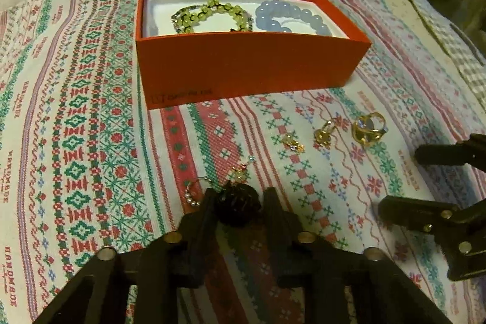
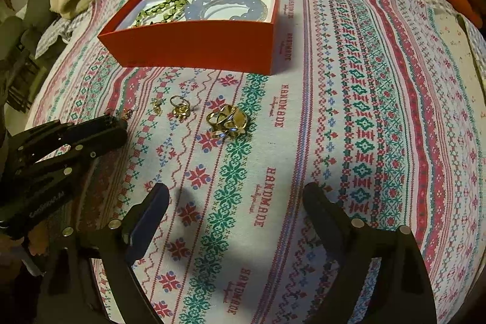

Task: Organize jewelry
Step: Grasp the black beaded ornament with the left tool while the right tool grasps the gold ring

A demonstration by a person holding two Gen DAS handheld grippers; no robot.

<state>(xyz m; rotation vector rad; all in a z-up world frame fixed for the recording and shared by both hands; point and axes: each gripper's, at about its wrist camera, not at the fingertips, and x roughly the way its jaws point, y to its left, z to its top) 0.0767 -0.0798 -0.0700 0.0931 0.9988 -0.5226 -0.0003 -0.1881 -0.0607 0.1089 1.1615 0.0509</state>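
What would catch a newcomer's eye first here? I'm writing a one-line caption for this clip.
The red box at the far middle of the patterned cloth stands out, with a green bead bracelet and a blue bead bracelet inside. In front of it, gold rings lie loose on the cloth. Nearest, the left gripper has a dark round piece between its fingers, while the right gripper is open.
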